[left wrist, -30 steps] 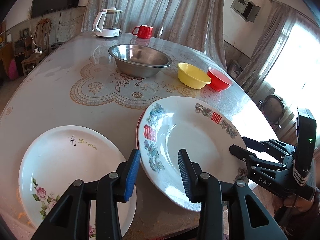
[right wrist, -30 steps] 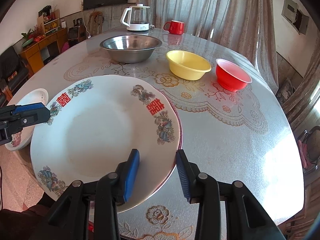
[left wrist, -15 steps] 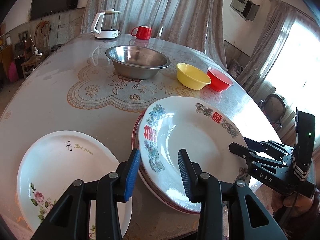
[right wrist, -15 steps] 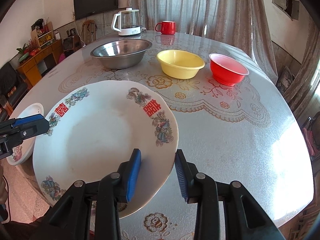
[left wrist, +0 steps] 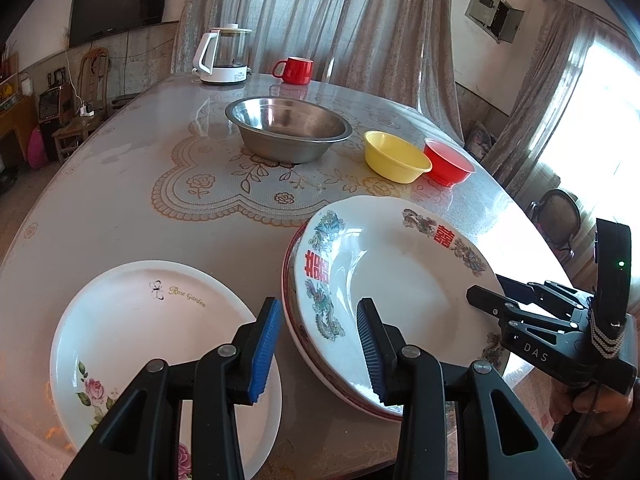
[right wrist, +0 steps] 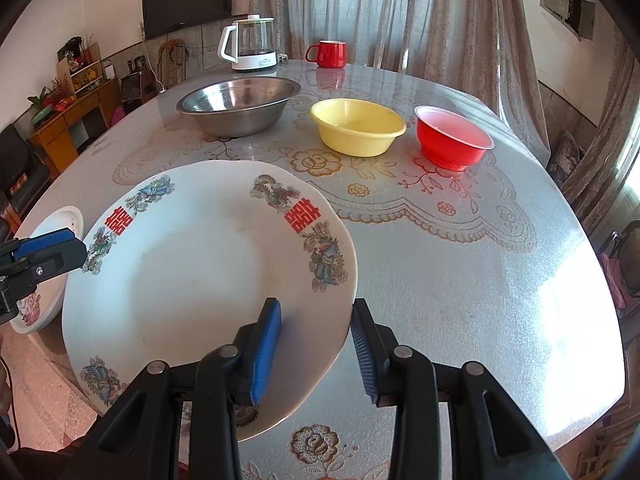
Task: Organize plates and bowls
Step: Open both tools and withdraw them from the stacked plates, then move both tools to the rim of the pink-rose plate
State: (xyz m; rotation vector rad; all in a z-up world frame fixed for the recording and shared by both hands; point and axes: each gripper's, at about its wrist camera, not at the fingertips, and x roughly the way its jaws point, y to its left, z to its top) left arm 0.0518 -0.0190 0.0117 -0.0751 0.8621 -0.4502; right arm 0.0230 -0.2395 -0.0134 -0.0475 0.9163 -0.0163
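Round tabletop [right wrist: 460,280] under a glossy, lace-printed cover, with the dragon-and-red-character plate [right wrist: 208,280] taken as landmark. This glazed white plate is seen stacked on a second plate [left wrist: 294,320], of which only a red-edged rim crescent is exposed at the left; the rest is hidden, and contact between the two cannot be judged.

The right claw [right wrist: 316,354] is shown with its ribbed blue pads straddling the landmark plate's near rim, one pad above the plate and one beyond its edge; the gap is narrow, but whether the pads press the rim cannot be told. The left claw [left wrist: 316,354] is held partly apart and empty, above the gap between the landmark plate and the rose-printed plate [left wrist: 132,340] to its left, whose near edge is cut off by the claw's black arms.

Behind the landmark plate a dented steel basin [right wrist: 240,106], a yellow plastic bowl [right wrist: 358,126] and a red plastic bowl [right wrist: 454,138] are set in a row. Farther back, a glass kettle [right wrist: 250,50] and a red mug [right wrist: 328,54] are visible.
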